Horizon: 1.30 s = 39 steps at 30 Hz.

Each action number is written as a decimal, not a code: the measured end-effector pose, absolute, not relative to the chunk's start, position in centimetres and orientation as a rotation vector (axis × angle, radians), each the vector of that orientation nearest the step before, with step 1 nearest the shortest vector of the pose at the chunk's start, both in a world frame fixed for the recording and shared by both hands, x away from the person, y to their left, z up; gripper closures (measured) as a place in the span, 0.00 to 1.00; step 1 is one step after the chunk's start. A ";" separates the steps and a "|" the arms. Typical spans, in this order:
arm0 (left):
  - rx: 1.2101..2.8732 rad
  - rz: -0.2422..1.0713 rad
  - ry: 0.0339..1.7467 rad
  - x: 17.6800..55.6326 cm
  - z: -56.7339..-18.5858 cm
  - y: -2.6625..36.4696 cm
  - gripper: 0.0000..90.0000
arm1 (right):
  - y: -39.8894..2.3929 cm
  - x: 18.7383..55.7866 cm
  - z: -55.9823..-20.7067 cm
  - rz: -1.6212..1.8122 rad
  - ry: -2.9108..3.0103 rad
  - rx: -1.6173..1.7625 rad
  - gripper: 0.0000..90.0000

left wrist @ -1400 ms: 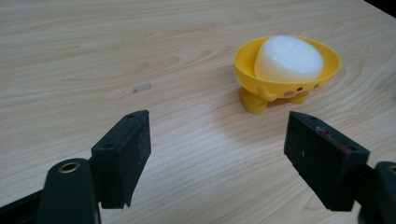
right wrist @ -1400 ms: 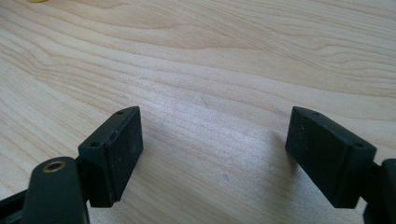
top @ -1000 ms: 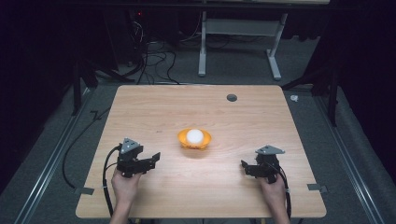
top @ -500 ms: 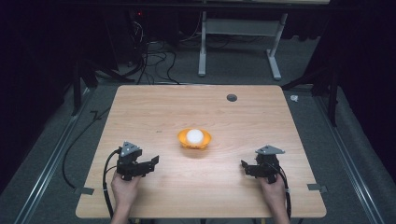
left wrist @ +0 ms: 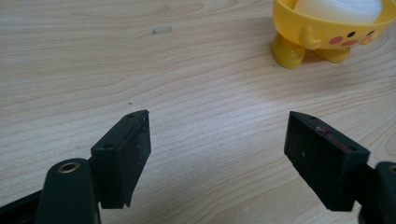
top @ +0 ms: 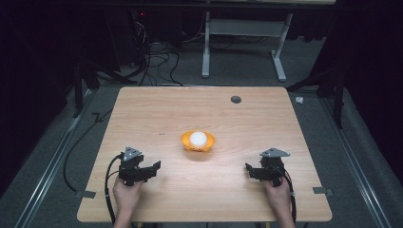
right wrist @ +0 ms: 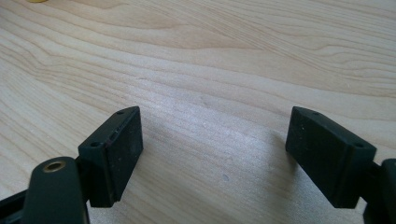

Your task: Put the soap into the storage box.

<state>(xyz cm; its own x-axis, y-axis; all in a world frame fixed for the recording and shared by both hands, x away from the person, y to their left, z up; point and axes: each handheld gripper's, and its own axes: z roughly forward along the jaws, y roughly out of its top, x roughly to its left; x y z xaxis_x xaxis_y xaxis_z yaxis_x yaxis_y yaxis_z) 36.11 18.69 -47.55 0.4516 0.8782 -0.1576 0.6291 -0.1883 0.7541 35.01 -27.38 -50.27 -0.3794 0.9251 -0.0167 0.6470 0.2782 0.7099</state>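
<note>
A small yellow chick-faced cup (top: 198, 142) with a white ball (top: 198, 138) in it stands at the middle of the wooden table (top: 157, 109). In the left gripper view the cup (left wrist: 322, 32) sits at the top right, well ahead of the jaws. My left gripper (top: 153, 167) rests near the front left of the table, open, nothing between its jaws (left wrist: 219, 156). My right gripper (top: 249, 169) rests at the front right, open and empty (right wrist: 212, 156), pointing left over bare wood.
A dark round grommet hole (top: 235, 99) lies near the table's far edge. A tiny clear scrap (left wrist: 162, 30) lies on the wood left of the cup. Beyond the table are cables and a white desk frame (top: 242, 42) on grey floor.
My left gripper has drawn slightly back toward the front edge. The right gripper and the cup have stayed put.
</note>
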 end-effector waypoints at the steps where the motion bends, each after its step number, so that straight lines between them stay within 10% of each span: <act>1: 1.913 0.402 1.266 36.1 -47.6 18.7 0.26 | -27.4 35.0 -50.3 0.871 2.124 1.415 0.22; 39: 1.980 0.445 1.281 36.9 -49.8 17.6 0.26 | -27.4 35.0 -50.3 0.871 2.125 1.414 0.22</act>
